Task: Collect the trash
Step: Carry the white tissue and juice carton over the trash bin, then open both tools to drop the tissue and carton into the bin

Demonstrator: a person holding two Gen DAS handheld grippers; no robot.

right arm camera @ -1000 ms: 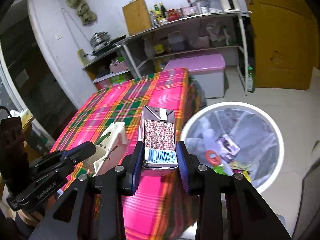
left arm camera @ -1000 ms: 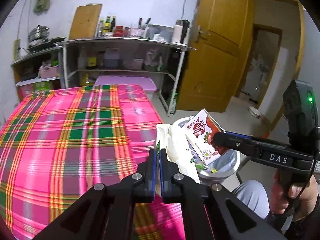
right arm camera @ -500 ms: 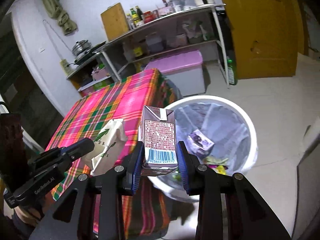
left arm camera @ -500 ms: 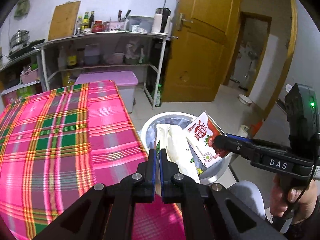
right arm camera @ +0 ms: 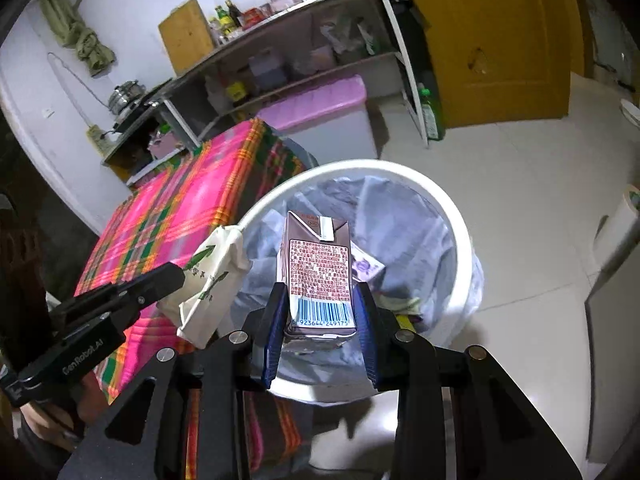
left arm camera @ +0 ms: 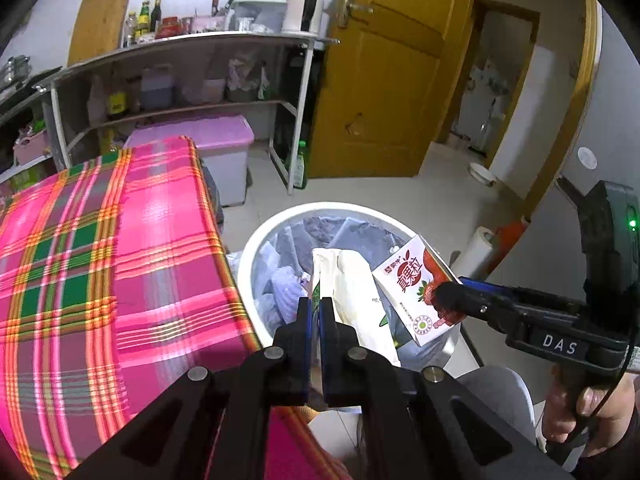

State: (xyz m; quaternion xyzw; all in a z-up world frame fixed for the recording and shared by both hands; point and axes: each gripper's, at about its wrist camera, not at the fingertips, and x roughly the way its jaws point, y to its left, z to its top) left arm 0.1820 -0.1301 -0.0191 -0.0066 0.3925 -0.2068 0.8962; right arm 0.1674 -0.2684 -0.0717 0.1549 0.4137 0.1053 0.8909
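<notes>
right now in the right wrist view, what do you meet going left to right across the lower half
left claw → flattened white carton it grips → brown milk carton in the right claw → far rim of the white trash bin → bare floor tiles

Both wrist cameras look down, close above the shared trash bin (left arm camera: pixel 320 210).

Your left gripper (left arm camera: pixel 315 312) pinched nearly closed on a thin edge, your right gripper (right arm camera: pixel 320 312) clamped wider around a carton, your right hand (left arm camera: pixel 588 412) wrapped round its handle
</notes>
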